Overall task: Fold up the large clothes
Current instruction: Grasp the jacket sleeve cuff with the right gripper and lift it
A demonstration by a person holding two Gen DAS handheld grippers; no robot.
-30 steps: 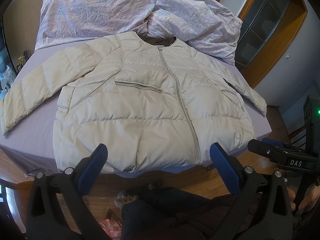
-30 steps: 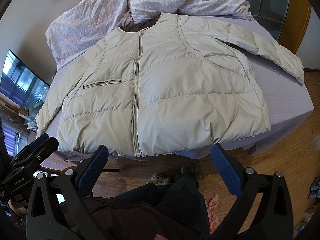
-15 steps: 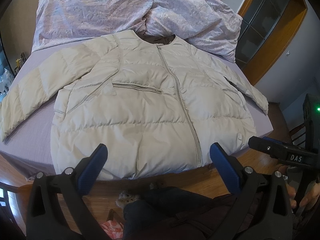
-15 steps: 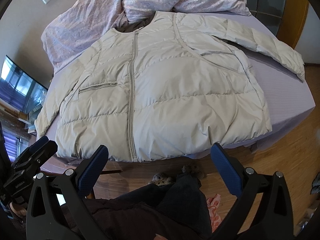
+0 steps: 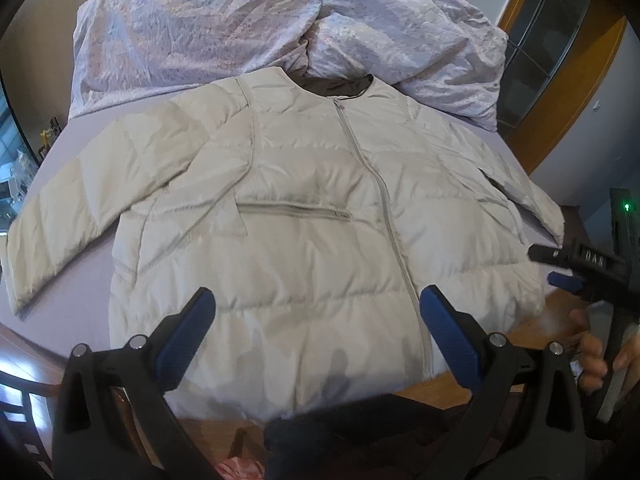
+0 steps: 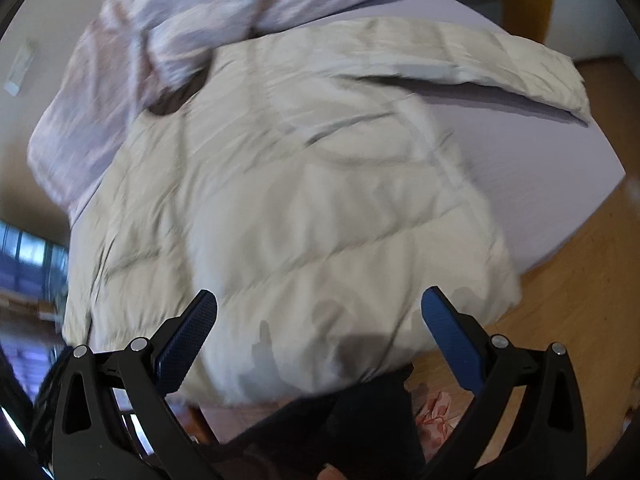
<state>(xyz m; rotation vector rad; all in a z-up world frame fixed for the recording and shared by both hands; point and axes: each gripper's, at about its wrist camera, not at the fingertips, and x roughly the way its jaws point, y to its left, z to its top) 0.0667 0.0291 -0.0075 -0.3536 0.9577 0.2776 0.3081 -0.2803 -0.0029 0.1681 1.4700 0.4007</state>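
A cream puffer jacket [image 5: 304,216] lies flat and zipped on the lilac bed [image 5: 76,280], collar far, hem hanging over the near edge. Both sleeves spread outward. My left gripper [image 5: 318,320] hovers open above the hem, left of the zip, holding nothing. The right wrist view is blurred: the jacket [image 6: 300,208] fills it, its right sleeve [image 6: 500,64] stretched across the sheet. My right gripper [image 6: 318,320] stands open over the hem's right half. It also shows at the right edge of the left wrist view as the right gripper [image 5: 576,272], with a hand on it.
A crumpled lilac duvet [image 5: 260,28] is piled behind the collar. Wooden floor [image 6: 560,300] runs along the bed's near and right sides. The person's dark-trousered legs [image 5: 360,432] stand against the near edge. A wood-framed door [image 5: 560,80] is at the far right.
Both grippers have moved forward and down toward the jacket's hem, which now reaches between their fingers. The right one moved fastest and its view is smeared. Both remain open.
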